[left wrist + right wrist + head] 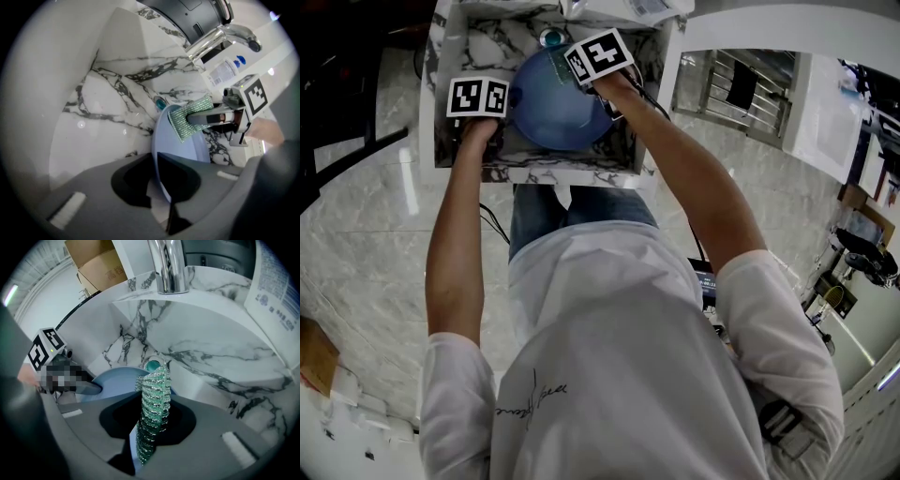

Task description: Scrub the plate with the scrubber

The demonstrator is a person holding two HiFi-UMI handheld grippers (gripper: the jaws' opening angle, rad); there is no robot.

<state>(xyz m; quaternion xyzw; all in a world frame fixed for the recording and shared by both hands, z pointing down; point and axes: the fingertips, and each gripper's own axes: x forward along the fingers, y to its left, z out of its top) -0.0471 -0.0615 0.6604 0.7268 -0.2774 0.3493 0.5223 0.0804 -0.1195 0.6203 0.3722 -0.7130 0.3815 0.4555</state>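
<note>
Marble-patterned sink (pixel 565 174), white with dark veins, stands on a pale polished floor (pixel 356 253), seen from above past the person's white shirt and bare forearms. Blue plate (pixel 551 114) sits inside the basin, tilted up on edge rather than lying flat, with the teal drain (pixel 152 365) just behind it. Left gripper (pixel 154 157) is closed on the plate's near rim: in the left gripper view the thin blue edge runs straight between the two dark jaws, which stand narrow against it. Right gripper (pixel 153 401) is clamped on the scrubber (pixel 151 427), a green glittering mesh pad held upright between its jaws, its top reaching above them. From the left gripper view the scrubber lies against the plate's far upper rim, folded over the edge, with the right gripper's marker cube behind it. Chrome faucet (pixel 225 37) projects over the basin above both tools. One labelled white container (pixel 276 282) stands on the ledge beside the faucet. Cardboard box (pixel 101 263) shows in the background of the right gripper view.
</note>
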